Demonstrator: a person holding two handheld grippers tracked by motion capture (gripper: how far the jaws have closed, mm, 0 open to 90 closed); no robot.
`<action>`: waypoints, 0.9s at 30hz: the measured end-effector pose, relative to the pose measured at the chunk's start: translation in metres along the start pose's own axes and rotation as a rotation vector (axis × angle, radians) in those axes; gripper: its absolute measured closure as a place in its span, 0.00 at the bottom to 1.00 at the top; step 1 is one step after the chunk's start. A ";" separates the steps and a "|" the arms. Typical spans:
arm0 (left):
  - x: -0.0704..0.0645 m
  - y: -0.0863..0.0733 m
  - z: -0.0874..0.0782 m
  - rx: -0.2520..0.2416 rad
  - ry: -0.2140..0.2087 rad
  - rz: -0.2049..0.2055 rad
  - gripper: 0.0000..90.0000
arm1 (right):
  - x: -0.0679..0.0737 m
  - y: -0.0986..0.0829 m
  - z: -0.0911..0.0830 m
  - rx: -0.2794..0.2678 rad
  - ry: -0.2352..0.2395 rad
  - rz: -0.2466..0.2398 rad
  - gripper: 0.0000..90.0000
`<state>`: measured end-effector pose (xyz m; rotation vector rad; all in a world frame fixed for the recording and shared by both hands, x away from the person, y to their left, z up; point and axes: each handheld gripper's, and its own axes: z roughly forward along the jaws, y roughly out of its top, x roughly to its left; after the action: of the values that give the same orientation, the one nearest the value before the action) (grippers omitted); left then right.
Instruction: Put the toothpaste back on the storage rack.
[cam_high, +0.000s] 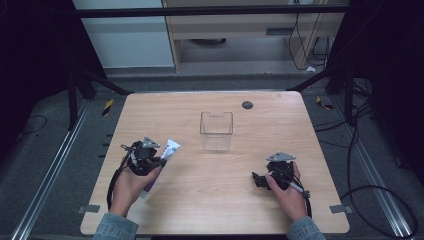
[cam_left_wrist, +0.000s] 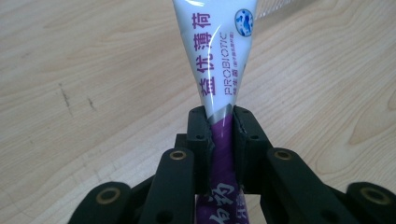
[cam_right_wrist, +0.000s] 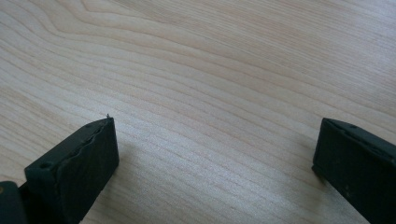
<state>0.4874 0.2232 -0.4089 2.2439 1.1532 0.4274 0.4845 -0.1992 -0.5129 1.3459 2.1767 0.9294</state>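
Observation:
A white and purple toothpaste tube (cam_high: 168, 150) lies at the table's left, its flat crimped end pointing toward the middle. My left gripper (cam_high: 156, 161) is shut on it. In the left gripper view the two jaws pinch the tube (cam_left_wrist: 223, 70) where the white part turns purple. A clear plastic box (cam_high: 216, 130) stands open-topped at the table's centre, to the right of the tube and apart from it. My right gripper (cam_high: 257, 179) rests low at the right front, open. In the right gripper view its jaws stand wide apart over bare wood with nothing between them (cam_right_wrist: 212, 144).
The wooden table (cam_high: 220, 200) has a small dark round disc (cam_high: 247, 105) near its far edge. Black frame bars and cables run along the floor on both sides. A hand holds each gripper from the near edge.

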 end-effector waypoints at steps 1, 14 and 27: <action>0.001 0.001 -0.001 -0.001 0.004 -0.001 0.87 | 0.000 0.000 0.000 0.000 0.001 0.000 0.00; 0.002 0.018 -0.009 -0.031 0.026 0.030 0.87 | 0.000 0.000 0.000 0.000 0.001 0.000 0.00; -0.004 0.053 -0.022 -0.087 0.047 0.057 0.88 | -0.001 0.000 0.000 -0.001 -0.001 -0.009 0.00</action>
<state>0.5072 0.2029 -0.3585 2.2064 1.0750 0.5460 0.4848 -0.1997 -0.5131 1.3347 2.1796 0.9262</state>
